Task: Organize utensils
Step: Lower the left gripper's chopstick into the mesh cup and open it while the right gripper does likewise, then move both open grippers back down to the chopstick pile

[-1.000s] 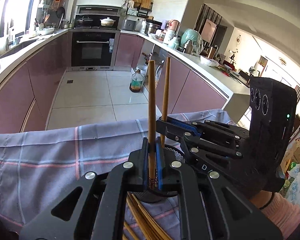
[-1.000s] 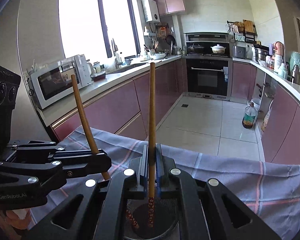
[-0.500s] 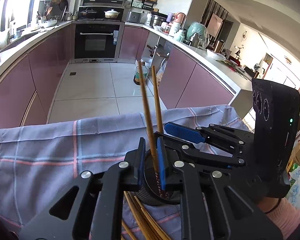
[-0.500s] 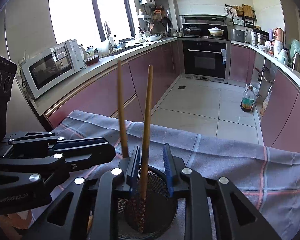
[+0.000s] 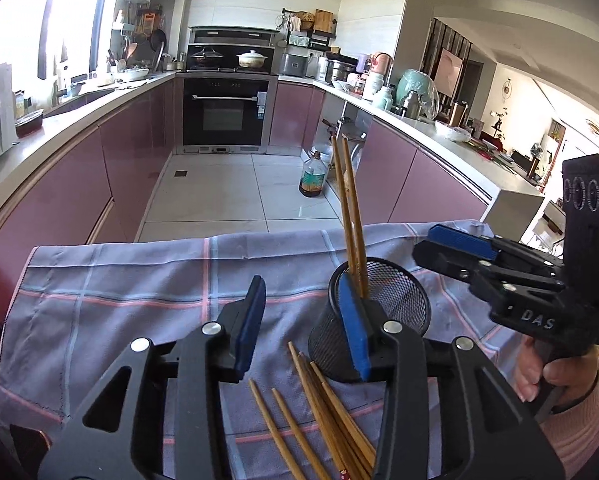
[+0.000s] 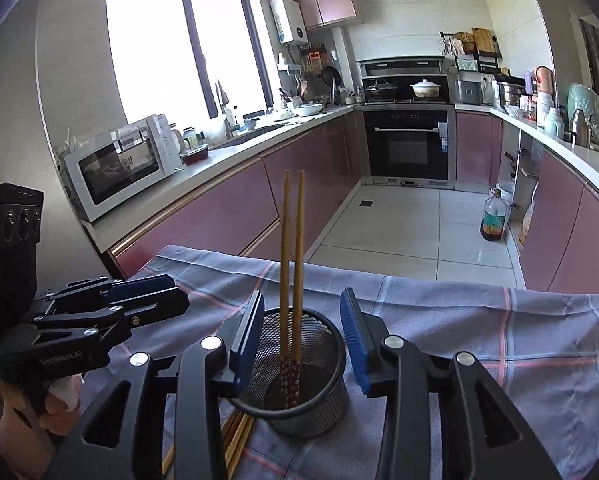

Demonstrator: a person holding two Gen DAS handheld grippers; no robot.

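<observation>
Chopsticks upright in mesh cup | right gripper fingers just opened, astride, untouching | left gripper fingers just opened, empty | loose chopsticks beside cup

- The loose chopsticks on the cloth run off the left wrist picture's bottom edge; their near ends are cut off.
- In the right wrist view, those chopsticks show only as slivers beside the holder; the right gripper covers the rest.
- The left gripper's right finger hides part of the holder's wall.
- The holder's mesh blurs the standing pair's lower ends.
- The cloth hides the table's near edge.
- The hand on the right gripper is cut by the frame's right edge.
</observation>
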